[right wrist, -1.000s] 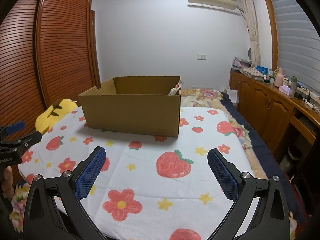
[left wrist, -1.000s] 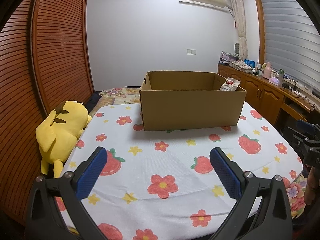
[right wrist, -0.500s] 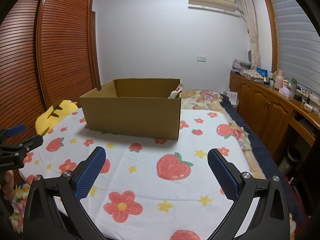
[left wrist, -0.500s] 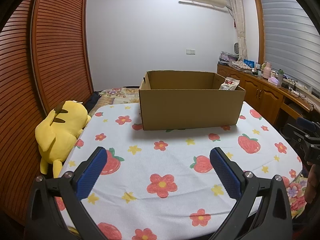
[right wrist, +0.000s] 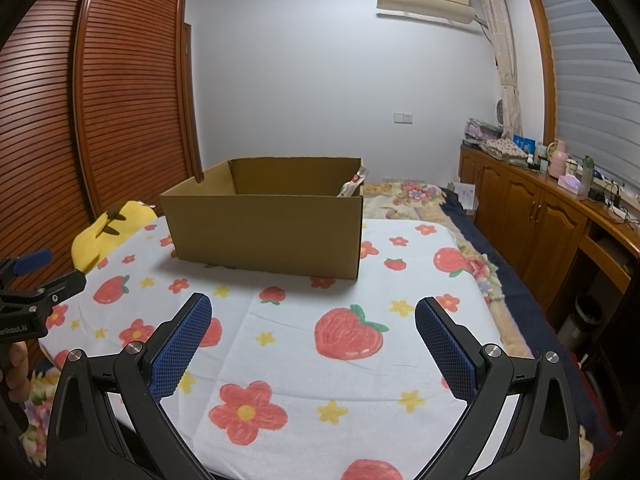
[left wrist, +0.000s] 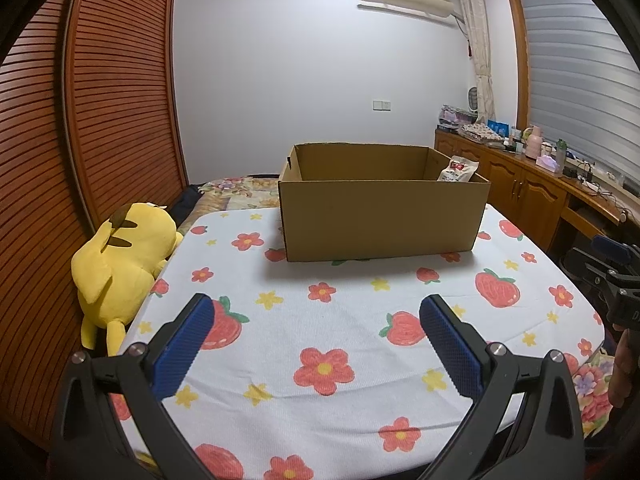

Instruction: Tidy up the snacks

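Note:
An open brown cardboard box stands on the far half of a table with a strawberry-and-flower cloth; it also shows in the right wrist view. A white and red snack bag sticks up inside the box at its right end and shows in the right wrist view. The rest of the box's inside is hidden. My left gripper is open and empty over the near cloth. My right gripper is open and empty over the near cloth.
A yellow plush toy lies at the table's left edge against a slatted wooden wardrobe. A wooden sideboard with bottles and clutter runs along the right wall. A bed with floral bedding lies behind the table.
Both grippers have drawn back and risen slightly from the box. Both stay open and empty.

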The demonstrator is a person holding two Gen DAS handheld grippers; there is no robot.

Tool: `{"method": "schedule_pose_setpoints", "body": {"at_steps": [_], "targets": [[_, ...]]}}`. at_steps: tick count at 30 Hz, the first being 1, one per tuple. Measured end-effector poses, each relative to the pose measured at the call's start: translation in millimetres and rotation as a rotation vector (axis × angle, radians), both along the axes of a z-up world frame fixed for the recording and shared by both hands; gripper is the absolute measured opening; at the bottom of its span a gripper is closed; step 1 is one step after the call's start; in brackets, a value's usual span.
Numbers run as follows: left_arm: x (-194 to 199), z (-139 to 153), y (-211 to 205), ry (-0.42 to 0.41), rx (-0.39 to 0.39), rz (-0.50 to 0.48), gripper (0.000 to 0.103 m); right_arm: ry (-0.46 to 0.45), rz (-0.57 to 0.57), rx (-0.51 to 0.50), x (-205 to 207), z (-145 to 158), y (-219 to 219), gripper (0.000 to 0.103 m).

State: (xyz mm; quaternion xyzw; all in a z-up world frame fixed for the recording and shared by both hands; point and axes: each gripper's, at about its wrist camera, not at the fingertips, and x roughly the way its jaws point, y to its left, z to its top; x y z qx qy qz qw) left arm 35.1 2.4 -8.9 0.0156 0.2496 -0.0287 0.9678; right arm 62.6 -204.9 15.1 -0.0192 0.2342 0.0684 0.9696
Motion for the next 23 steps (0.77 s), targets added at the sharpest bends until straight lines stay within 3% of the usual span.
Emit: {"method": "schedule_pose_setpoints", "body": {"at_steps": [23], "targets": [[0.7,2.5,-1.4,-0.002,0.002,0.002,0.103,-0.001,0.000,0.000,-0.4,-0.5,1.1,0.103]]}}
